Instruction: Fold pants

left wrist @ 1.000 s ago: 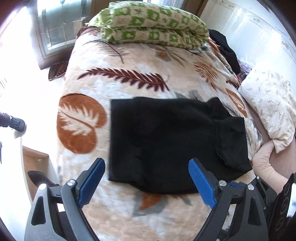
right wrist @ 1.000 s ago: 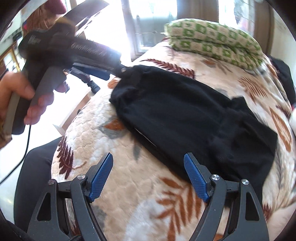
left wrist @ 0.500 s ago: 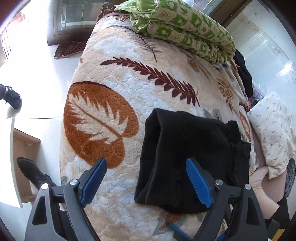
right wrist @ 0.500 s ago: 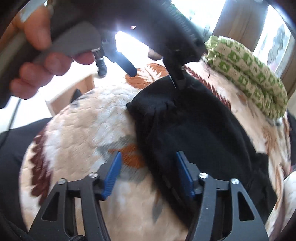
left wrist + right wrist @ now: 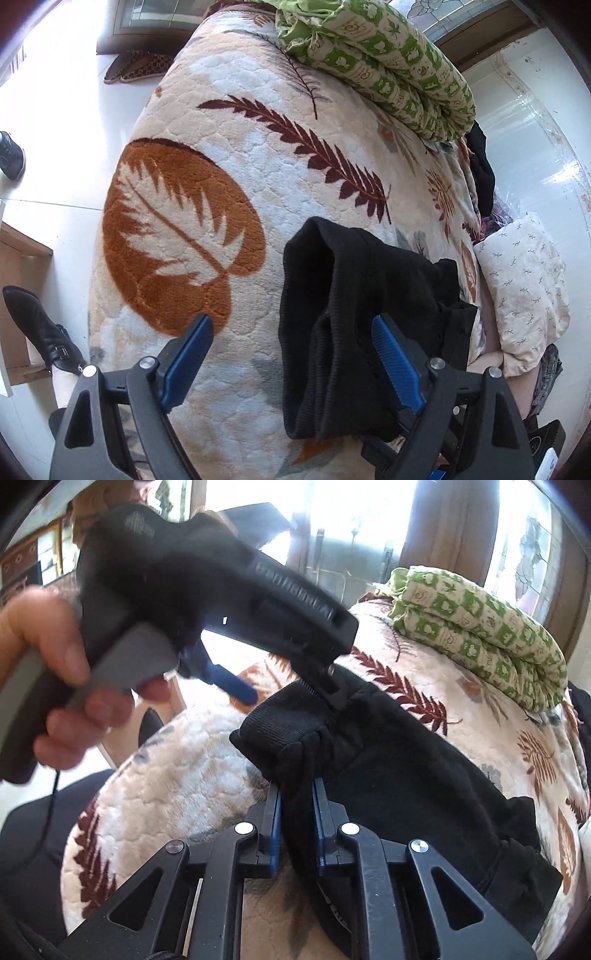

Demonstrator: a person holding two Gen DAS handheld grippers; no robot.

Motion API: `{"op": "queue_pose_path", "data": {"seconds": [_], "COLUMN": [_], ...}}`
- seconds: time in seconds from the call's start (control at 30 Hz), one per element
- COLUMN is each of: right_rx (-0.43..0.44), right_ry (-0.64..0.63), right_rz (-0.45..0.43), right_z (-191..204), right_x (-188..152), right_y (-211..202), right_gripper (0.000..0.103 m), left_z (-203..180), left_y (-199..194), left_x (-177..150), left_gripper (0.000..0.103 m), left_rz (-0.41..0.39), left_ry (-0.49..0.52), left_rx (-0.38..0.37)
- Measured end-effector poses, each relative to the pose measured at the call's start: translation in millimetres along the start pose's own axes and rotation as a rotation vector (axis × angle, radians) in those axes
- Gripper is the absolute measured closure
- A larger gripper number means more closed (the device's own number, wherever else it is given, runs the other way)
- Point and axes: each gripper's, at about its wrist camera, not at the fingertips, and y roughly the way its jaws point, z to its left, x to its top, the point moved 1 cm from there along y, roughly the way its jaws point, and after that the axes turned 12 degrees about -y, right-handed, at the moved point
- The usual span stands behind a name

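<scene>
On a leaf-print blanket [image 5: 229, 122], the left gripper [image 5: 291, 354] hangs spread over the near edge of the black pants [image 5: 354, 295], its 2 blue pads not pressing cloth. A second ago the right gripper [image 5: 297, 812] stood wide short of the garment; now it pinches a bunched edge, a sign that the next fold is likely starting. The pants lie mid-bed, already doubled into a thick, soft, ribbed bundle; which end is pinched is hard to tell. A green quilt [image 5: 480, 627] sits beyond.
</scene>
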Motion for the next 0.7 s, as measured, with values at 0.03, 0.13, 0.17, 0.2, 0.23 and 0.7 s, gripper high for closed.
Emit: {"op": "queue_pose_path", "data": {"seconds": [0.03, 0.13, 0.17, 0.2, 0.23, 0.7], "right_rx": [0.002, 0.003, 0.003, 0.002, 0.002, 0.013], "right_ry": [0.0, 0.001, 0.005, 0.009, 0.008, 0.075], "right_rz": [-0.002, -0.009, -0.012, -0.016, -0.018, -0.053], "right_z": [0, 0, 1, 1, 3, -5], "right_x": [1, 1, 1, 1, -1, -8], "right_y": [0, 1, 0, -1, -3, -22], "right_gripper": [0.09, 0.09, 0.09, 0.09, 0.09, 0.09], "left_z": [-1, -6, -8, -10, -13, -47], "left_y": [1, 7, 9, 11, 13, -14], "left_x": [-1, -3, -3, -4, -6, -17], "left_gripper": [0.015, 0.015, 0.015, 0.019, 0.022, 0.083], "left_rz": [0.009, 0.031, 0.038, 0.042, 0.044, -0.038], "left_ry": [-0.006, -0.022, -0.026, -0.026, -0.025, 0.028], "left_rx": [-0.01, -0.031, -0.036, -0.037, -0.037, -0.038]}}
